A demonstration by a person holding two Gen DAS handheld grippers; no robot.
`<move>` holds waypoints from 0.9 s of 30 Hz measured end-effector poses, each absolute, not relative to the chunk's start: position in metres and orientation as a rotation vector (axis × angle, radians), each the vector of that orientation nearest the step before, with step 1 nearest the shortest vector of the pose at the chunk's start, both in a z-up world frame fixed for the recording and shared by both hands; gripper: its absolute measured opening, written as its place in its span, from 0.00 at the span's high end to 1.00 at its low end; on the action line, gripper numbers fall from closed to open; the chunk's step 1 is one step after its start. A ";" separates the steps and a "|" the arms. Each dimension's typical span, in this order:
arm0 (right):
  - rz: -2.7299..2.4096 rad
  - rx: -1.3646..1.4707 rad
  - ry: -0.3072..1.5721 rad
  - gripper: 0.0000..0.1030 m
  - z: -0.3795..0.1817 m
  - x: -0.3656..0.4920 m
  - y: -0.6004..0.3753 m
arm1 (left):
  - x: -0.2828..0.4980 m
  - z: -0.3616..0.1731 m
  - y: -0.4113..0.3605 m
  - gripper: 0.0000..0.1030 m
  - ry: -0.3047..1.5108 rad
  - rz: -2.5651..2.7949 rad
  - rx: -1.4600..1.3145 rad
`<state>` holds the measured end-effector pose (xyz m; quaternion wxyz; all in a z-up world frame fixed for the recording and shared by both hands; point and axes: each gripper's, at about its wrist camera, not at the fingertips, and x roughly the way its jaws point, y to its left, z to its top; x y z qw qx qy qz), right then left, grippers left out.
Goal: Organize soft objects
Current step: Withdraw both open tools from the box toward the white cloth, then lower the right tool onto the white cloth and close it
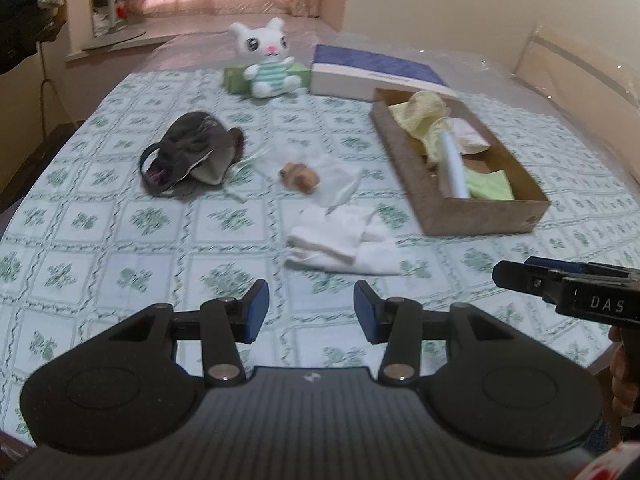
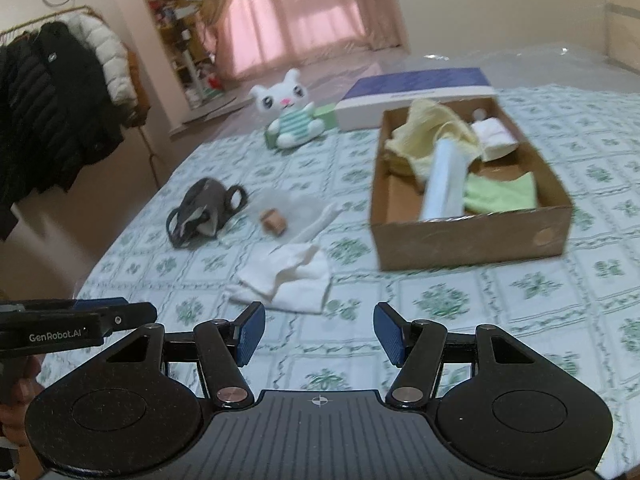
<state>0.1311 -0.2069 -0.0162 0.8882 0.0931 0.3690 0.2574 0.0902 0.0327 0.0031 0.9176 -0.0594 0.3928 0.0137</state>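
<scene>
Both grippers, left gripper and right gripper, hover empty with jaws apart over the bed, white cloth lying straight ahead, slightly nearer the right one, cardboard box beyond, honestly.

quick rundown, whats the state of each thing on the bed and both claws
left claw: open, empty, over the bedspread
right claw: open, empty
cardboard box: open-topped, partly filled with cloths and a white roll
white cloth: crumpled, loose on the bed, just ahead of both claws
dark pouch: slumped, lying open
plush cat: sitting upright against a green box
clear plastic bag: flat, small brown item on or in it
</scene>
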 end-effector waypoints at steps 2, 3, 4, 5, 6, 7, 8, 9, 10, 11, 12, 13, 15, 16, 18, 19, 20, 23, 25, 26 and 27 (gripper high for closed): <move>0.543 0.176 0.773 0.41 -0.021 0.133 -0.199 | 0.090 -0.002 0.037 0.58 0.816 0.041 -0.126; 0.549 0.167 0.774 0.42 -0.024 0.135 -0.194 | 0.091 -0.004 0.040 0.58 0.821 0.047 -0.130; 0.553 0.162 0.777 0.41 -0.027 0.136 -0.191 | 0.092 -0.006 0.042 0.58 0.825 0.052 -0.134; 0.558 0.158 0.781 0.41 -0.029 0.138 -0.187 | 0.092 -0.008 0.044 0.58 0.828 0.057 -0.138; 0.563 0.155 0.780 0.41 -0.031 0.140 -0.184 | 0.093 -0.010 0.045 0.58 0.829 0.061 -0.140; 0.567 0.152 0.778 0.41 -0.033 0.142 -0.180 | 0.094 -0.012 0.047 0.58 0.831 0.064 -0.142; 0.568 0.147 0.781 0.41 -0.034 0.145 -0.177 | 0.096 -0.014 0.049 0.58 0.834 0.069 -0.145; 0.573 0.142 0.783 0.41 -0.036 0.149 -0.173 | 0.097 -0.016 0.051 0.58 0.836 0.072 -0.148; 0.577 0.139 0.780 0.41 -0.037 0.153 -0.170 | 0.099 -0.017 0.052 0.58 0.836 0.076 -0.149; 0.575 0.133 0.778 0.41 -0.039 0.156 -0.166 | 0.100 -0.020 0.054 0.58 0.838 0.082 -0.151; 0.573 0.127 0.777 0.41 -0.040 0.160 -0.163 | 0.101 -0.022 0.055 0.58 0.840 0.087 -0.151; 0.569 0.120 0.776 0.41 -0.043 0.165 -0.159 | 0.103 -0.025 0.058 0.58 0.842 0.094 -0.153; 0.560 0.108 0.781 0.41 -0.047 0.172 -0.152 | 0.107 -0.030 0.063 0.58 0.850 0.107 -0.157; 0.564 0.107 0.782 0.41 -0.050 0.176 -0.149 | 0.108 -0.032 0.066 0.58 0.851 0.116 -0.160; 0.565 0.110 0.786 0.40 -0.055 0.185 -0.144 | 0.112 -0.037 0.072 0.58 0.857 0.132 -0.167; 0.561 0.109 0.788 0.38 -0.058 0.189 -0.141 | 0.113 -0.039 0.075 0.58 0.859 0.136 -0.169; 0.556 0.107 0.790 0.37 -0.061 0.193 -0.138 | 0.115 -0.041 0.077 0.58 0.861 0.141 -0.173; 0.540 0.112 0.781 0.30 -0.068 0.203 -0.130 | 0.118 -0.046 0.084 0.58 0.868 0.153 -0.182; 0.528 0.115 0.775 0.24 -0.072 0.211 -0.123 | 0.120 -0.049 0.088 0.58 0.871 0.157 -0.189; 0.525 0.119 0.770 0.23 -0.074 0.215 -0.121 | 0.122 -0.051 0.090 0.58 0.873 0.159 -0.191; 0.516 0.120 0.771 0.21 -0.076 0.219 -0.117 | 0.123 -0.052 0.092 0.58 0.875 0.162 -0.193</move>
